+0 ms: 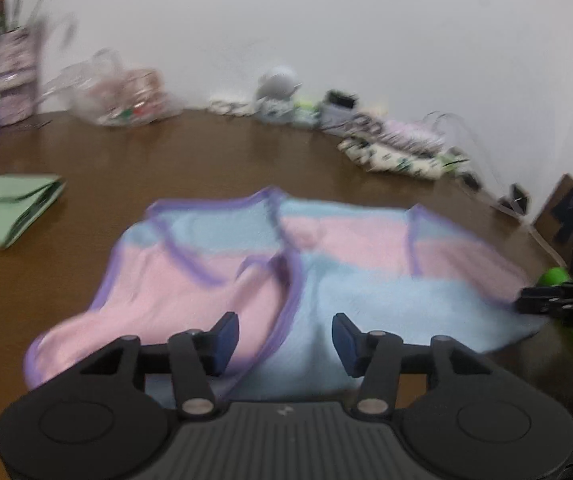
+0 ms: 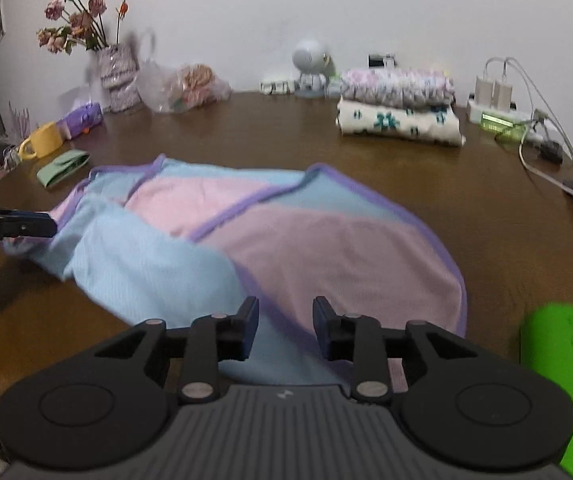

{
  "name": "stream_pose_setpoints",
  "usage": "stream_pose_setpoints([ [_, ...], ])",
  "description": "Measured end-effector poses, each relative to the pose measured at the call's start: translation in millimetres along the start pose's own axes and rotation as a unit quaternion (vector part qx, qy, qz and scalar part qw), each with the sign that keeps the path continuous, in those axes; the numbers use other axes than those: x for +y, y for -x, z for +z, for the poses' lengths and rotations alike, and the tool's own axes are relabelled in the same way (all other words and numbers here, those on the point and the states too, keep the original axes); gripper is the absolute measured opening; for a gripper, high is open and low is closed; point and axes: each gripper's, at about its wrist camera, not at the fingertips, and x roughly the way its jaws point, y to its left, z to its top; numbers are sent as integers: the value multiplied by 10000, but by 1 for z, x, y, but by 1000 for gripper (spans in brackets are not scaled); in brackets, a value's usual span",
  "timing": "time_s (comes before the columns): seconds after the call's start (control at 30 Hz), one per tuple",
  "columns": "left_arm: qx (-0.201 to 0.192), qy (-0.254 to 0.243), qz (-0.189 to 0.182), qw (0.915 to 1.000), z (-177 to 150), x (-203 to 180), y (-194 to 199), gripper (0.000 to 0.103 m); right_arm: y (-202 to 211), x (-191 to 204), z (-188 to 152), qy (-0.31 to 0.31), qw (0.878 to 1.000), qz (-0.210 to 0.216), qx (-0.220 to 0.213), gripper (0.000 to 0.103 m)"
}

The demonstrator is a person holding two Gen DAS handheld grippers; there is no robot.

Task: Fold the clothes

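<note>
The pink-and-blue garment point(image 2: 246, 232) is spread at the table's point(image 2: 486, 240) centre. Both the left gripper point(image 1: 285, 338) and the right gripper point(image 2: 285, 326) are spread above its 6 o'clock hem, nothing pinched. Only one layer may be caught, so the fold could be skewed.

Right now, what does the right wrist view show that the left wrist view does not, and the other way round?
Only the right wrist view: a yellow mug, chargers on a power strip and the right gripper from behind, jaws open.

Only the left wrist view: the left gripper from behind, jaws open, over the garment's near edge.

Both: the pink and blue garment spread on the table, a folded green cloth, the flowers, a plastic bag and the folded stack.
</note>
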Motion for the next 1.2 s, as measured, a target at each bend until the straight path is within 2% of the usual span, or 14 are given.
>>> stream_pose_setpoints([
  [0.27, 132, 50, 1236, 9922, -10, 24, 6, 41, -6, 6, -8, 72, 9997, 6, 252, 29],
  [0.33, -98, 204, 830, 9963, 6, 25, 16, 44, -4, 4, 3, 46, 9997, 21, 246, 29],
  [0.4, -422, 308, 339, 9981, 29, 21, 25, 59, 1, 2, 22, 57, 9998, 123, 125, 31],
  [0.47, -672, 191, 207, 9973, 61, 5, 18, 72, -9, -1, 44, 27, 9998, 175, 123, 34],
  [0.5, -638, 14, 153, 9978, 77, -4, 6, 79, -22, -4, 58, -14, 9997, 171, 195, 36],
  [0.57, -322, -278, -2, 9991, 108, -22, -34, 79, -48, -10, 86, -94, 9993, 162, 338, 38],
  [0.63, 200, -162, 36, 9997, 131, -28, -76, 71, -74, -16, 114, -175, 9986, 153, 480, 38],
  [0.7, 562, -2, 62, 9984, 145, -27, -109, 53, -100, -22, 142, -255, 9976, 145, 623, 38],
  [0.87, 1205, 516, -41, 9914, 149, -14, -160, 44, -150, -33, 157, -454, 9937, -81, 1023, 38],
  [0.97, 1140, 594, -98, 9917, 142, -11, -164, 38, -161, -35, 148, -538, 9926, -93, 1087, 37],
  [1.03, 1117, 548, -100, 9922, 139, -11, -165, 7, -165, -34, 144, -519, 9927, -150, 1076, 25],
  [1.07, 1111, 560, -66, 9922, 139, -10, -167, 2, -166, -32, 143, -465, 9933, -210, 1041, 18],
  [1.1, 1063, 620, -45, 9924, 139, -8, -168, 1, -167, -32, 142, -433, 9933, -248, 1046, 5],
  [1.2, 892, 766, -124, 9930, 137, -4, -163, 0, -165, -33, 140, -496, 9936, -165, 999, 2],
])
